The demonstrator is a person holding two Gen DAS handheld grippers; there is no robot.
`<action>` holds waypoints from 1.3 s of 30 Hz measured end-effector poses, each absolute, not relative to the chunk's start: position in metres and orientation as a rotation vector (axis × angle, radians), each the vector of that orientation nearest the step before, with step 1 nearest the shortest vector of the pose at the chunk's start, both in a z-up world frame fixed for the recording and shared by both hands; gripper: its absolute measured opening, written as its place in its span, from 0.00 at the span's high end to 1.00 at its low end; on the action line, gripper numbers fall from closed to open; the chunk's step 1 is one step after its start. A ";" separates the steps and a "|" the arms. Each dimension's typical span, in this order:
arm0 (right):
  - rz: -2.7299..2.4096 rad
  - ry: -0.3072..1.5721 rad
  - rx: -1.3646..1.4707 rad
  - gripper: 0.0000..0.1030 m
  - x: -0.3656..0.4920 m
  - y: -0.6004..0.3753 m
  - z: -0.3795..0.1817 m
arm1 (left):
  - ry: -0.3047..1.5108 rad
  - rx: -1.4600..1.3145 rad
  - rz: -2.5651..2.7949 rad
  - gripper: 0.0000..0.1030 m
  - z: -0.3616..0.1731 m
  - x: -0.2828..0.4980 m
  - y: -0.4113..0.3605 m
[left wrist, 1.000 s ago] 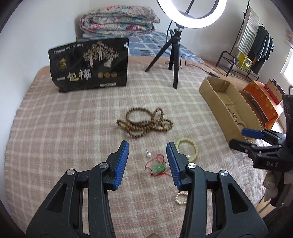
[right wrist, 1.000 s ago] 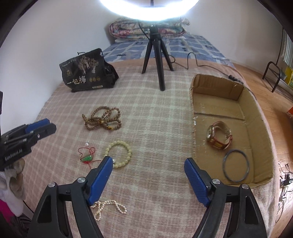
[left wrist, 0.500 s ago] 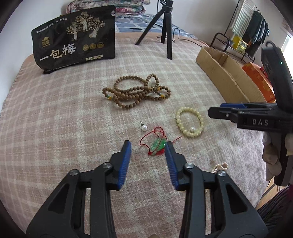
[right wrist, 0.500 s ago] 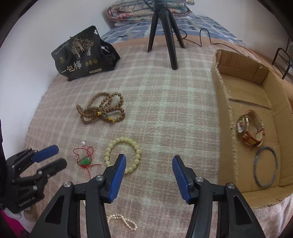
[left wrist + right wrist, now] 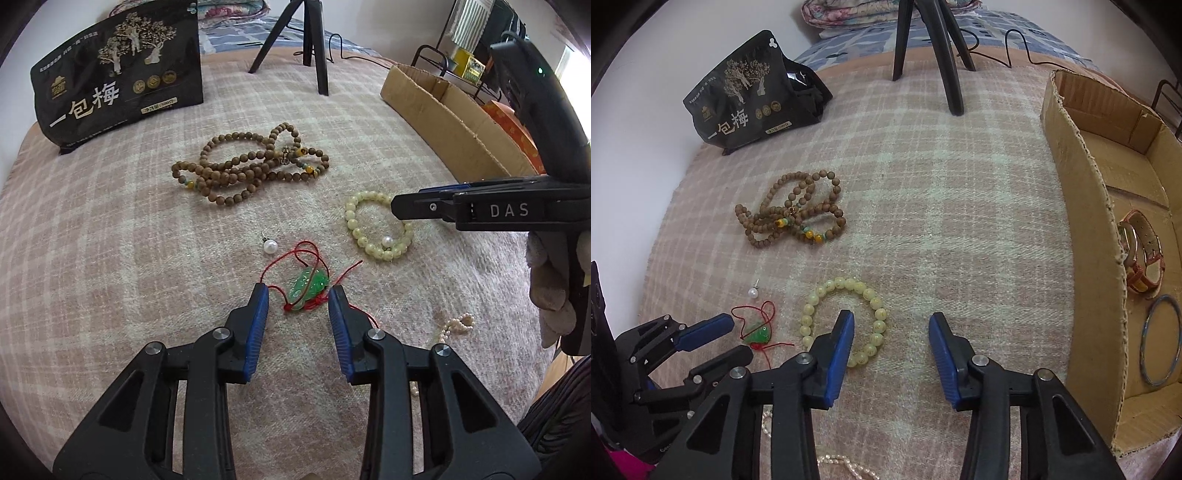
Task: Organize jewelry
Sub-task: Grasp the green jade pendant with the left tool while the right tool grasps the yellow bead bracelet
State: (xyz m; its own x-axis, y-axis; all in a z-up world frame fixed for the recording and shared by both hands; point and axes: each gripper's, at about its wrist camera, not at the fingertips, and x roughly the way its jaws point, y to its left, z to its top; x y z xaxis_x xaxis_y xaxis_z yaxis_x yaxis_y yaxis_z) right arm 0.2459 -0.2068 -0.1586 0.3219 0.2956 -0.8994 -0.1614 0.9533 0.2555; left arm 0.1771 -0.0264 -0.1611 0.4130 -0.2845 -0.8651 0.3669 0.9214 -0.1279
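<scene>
Black bag [image 5: 118, 77] reads "一包梅"; right gripper [image 5: 397, 206], marked "DAS", closing over yellow bracelet [image 5: 842, 321]; left gripper [image 5: 297, 295] spread around green pendant [image 5: 308, 286].

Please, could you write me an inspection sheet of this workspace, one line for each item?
Surface: pink checked blanket, lying flat.
Job's things: green pendant on red cord, yellow bead bracelet, brown bead necklace, pearl earring and pearl string on the blanket; watch and bangle inside the cardboard box.
Clutter: black snack bag.
Grippers: left gripper open, pendant between its tips; right gripper closing, one finger inside the bracelet ring.
Cables: black cable behind the tripod.
Surroundings: folded quilt, clothes rack.
</scene>
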 end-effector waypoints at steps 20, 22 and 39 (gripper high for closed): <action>0.263 1.183 -0.069 0.77 0.247 -0.181 -0.168 | 1.046 0.144 -0.393 0.76 -0.172 0.184 -0.037; 0.272 1.180 -0.067 0.85 0.247 -0.181 -0.168 | 1.043 0.146 -0.390 0.76 -0.172 0.183 -0.038; 0.288 1.089 0.009 0.95 0.240 -0.188 -0.135 | 1.033 0.107 -0.356 0.96 -0.158 0.176 -0.028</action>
